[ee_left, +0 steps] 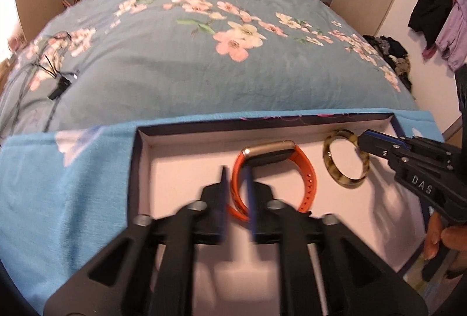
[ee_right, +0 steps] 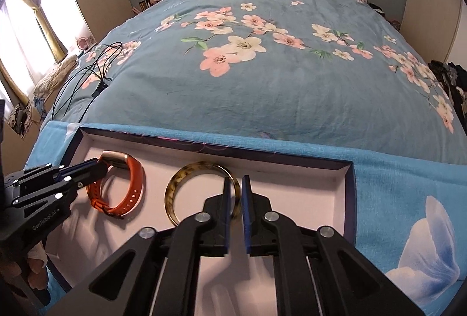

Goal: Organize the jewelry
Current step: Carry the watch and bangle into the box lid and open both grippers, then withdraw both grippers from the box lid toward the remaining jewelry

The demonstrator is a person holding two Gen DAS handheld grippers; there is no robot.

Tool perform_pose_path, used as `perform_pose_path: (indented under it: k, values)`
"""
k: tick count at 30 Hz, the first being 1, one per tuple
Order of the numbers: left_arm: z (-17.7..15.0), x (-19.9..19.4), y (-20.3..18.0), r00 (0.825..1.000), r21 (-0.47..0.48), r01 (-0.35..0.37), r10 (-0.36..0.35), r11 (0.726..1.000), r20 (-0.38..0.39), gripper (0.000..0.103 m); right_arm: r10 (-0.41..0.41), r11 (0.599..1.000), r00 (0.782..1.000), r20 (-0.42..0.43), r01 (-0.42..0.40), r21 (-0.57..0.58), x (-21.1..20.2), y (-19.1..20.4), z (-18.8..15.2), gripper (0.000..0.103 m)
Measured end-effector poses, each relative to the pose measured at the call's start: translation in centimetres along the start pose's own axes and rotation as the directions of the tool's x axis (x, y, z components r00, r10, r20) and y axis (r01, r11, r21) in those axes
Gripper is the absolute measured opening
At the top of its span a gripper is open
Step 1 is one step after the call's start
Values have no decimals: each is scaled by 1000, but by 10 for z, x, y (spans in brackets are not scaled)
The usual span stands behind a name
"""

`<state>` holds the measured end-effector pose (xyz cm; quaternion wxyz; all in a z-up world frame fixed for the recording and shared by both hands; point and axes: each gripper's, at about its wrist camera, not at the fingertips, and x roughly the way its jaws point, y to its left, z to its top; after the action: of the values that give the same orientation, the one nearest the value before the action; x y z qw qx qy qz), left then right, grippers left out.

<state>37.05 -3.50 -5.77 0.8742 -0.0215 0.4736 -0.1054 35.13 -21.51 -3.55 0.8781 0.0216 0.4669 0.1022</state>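
Right claw straddles the near-right rim of the tortoiseshell bangle, fingers narrow with the rim between them but pad contact unclear, so I can't tell if it's gripped; left claw is blurred, fingers either side of the orange watch strap, closure also unclear. Both pieces lie flat, well apart, in the shallow white-lined box on a blue towel at the bed's foot. Bangle looks light, rigid, glossy, likely slippery: pinch across the rim; watch strap is soft, better taken by its case, and box walls crowd low approaches.
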Motion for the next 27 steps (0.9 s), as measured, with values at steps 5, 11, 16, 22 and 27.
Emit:
perform_pose_path:
  k: [5,11,16,22,27]
  values:
    - [-12,-23,7,995,-4,21,-21,1000,98,37,40,999,993,111,-36,-30,-40,3,-14,33]
    - [-52,-85,4,969,70,15,-32,997,245,51,160,975,968,195,-124,-184,-106,16,-63,42]
    - [-109,-130,-5,958,158,1,-46,988,282,54,224,947,960,167,-174,-269,-135,16,-117,42]
    - [-177,-155,-18,958,234,9,-75,972,275,56,222,943,968,116,-183,-280,-144,10,-173,41]
    - [-212,-162,-28,960,250,48,-114,967,257,56,230,936,967,107,-190,-296,-150,18,-205,41]
